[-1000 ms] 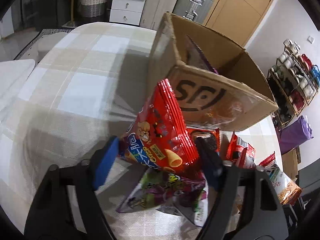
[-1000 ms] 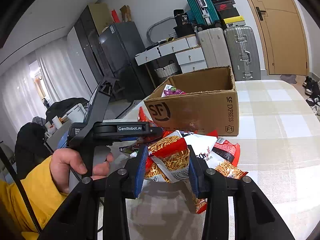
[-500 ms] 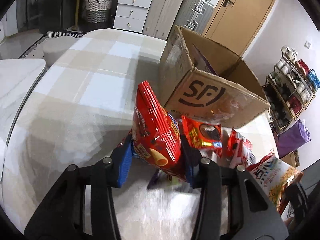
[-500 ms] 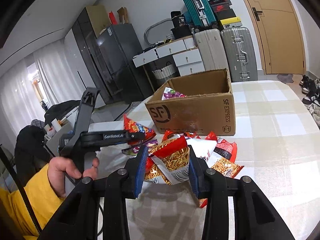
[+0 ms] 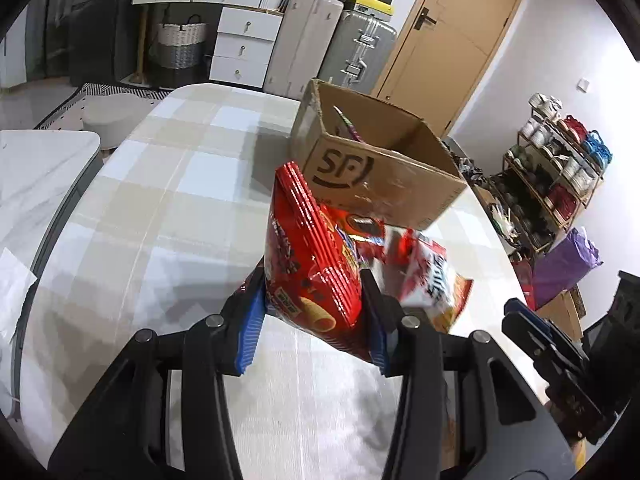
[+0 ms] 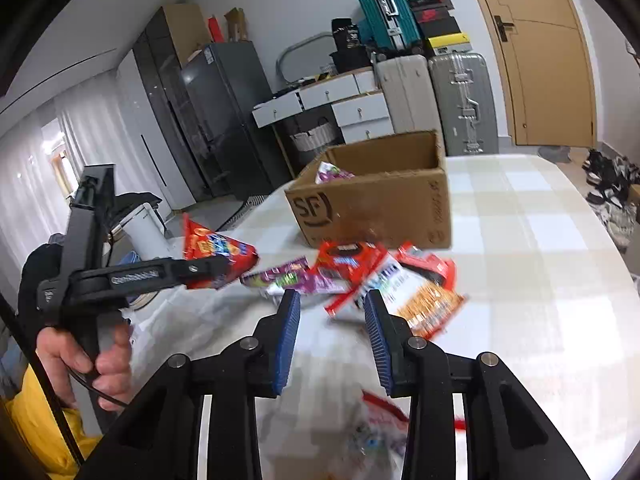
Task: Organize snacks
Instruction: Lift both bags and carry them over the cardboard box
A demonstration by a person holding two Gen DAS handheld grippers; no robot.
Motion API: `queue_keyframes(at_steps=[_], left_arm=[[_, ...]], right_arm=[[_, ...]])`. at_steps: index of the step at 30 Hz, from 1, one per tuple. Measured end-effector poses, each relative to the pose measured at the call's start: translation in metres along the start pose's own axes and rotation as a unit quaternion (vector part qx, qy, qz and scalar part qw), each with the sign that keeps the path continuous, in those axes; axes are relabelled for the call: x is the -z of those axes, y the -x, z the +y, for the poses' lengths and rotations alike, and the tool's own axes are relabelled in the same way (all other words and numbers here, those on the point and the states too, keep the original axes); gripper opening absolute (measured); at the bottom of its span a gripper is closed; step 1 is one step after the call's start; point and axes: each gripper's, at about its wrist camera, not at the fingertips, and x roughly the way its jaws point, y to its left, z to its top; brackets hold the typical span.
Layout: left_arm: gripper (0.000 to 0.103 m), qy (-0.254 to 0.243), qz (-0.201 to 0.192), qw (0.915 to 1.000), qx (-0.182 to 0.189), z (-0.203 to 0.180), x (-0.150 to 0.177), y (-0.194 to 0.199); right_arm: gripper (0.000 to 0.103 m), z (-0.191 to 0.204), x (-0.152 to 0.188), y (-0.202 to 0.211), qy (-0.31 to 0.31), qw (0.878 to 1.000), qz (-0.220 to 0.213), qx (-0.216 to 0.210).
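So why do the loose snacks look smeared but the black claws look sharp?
Right wrist view: camera motion smears the loose snacks and the box, while the fingers ride with the camera. Left wrist view: the gripped red bag is crisp; the fisheye lens tilts the door.

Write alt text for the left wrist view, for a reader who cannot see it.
The left gripper clamps a red snack bag in its fingers above a checked tablecloth. Behind it stands an open SF cardboard box, with more snack packets beside it.

One cardboard box [image 6: 372,204], two hand-held grippers.
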Motion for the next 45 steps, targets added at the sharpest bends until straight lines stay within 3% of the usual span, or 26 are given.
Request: queue_keyframes(at_steps=[2, 5, 9, 14, 17, 18, 22, 24, 30, 45], left_arm=[[0.041, -0.002, 0.002, 1.0, 0.009, -0.003, 0.007, 0.008], [0.041, -0.008, 0.002, 0.9998, 0.019, -0.008, 0.016, 0.017], [0.041, -0.014, 0.004, 0.9994, 0.031, -0.014, 0.027, 0.024], [0.041, -0.018, 0.005, 0.9992, 0.034, -0.016, 0.039, 0.036], [0.041, -0.015, 0.003, 0.9993, 0.035, -0.014, 0.043, 0.044], [0.041, -0.015, 0.002, 0.9993, 0.035, -0.013, 0.044, 0.046], [0.041, -0.013, 0.001, 0.9993, 0.035, -0.01, 0.044, 0.049], [0.041, -0.014, -0.001, 0.9993, 0.035, -0.009, 0.045, 0.053], [0.041, -0.009, -0.003, 0.9994, 0.034, -0.005, 0.046, 0.058], [0.041, -0.064, -0.044, 0.9962, 0.041, -0.044, 0.058, 0.102]], right_arm=[[0.034, -0.007, 0.008, 0.011, -0.011, 1.0, 0.006, 0.003], [0.051, -0.011, 0.024, 0.02, -0.009, 0.999, 0.036, 0.022], [0.051, -0.007, 0.05, 0.023, 0.009, 0.996, 0.077, 0.048], [0.056, 0.001, 0.065, 0.018, 0.04, 0.989, 0.096, 0.102], [0.077, 0.0, 0.067, 0.013, 0.048, 0.985, 0.103, 0.127], [0.078, -0.001, 0.068, 0.011, 0.049, 0.985, 0.105, 0.13], [0.077, -0.007, 0.069, 0.001, 0.029, 0.985, 0.119, 0.117], [0.063, -0.012, 0.072, -0.009, 0.008, 0.985, 0.142, 0.102], [0.05, -0.01, 0.073, 0.0, -0.013, 0.99, 0.121, 0.073], [0.049, 0.018, 0.016, 0.064, -0.005, 1.0, 0.021, 0.018]])
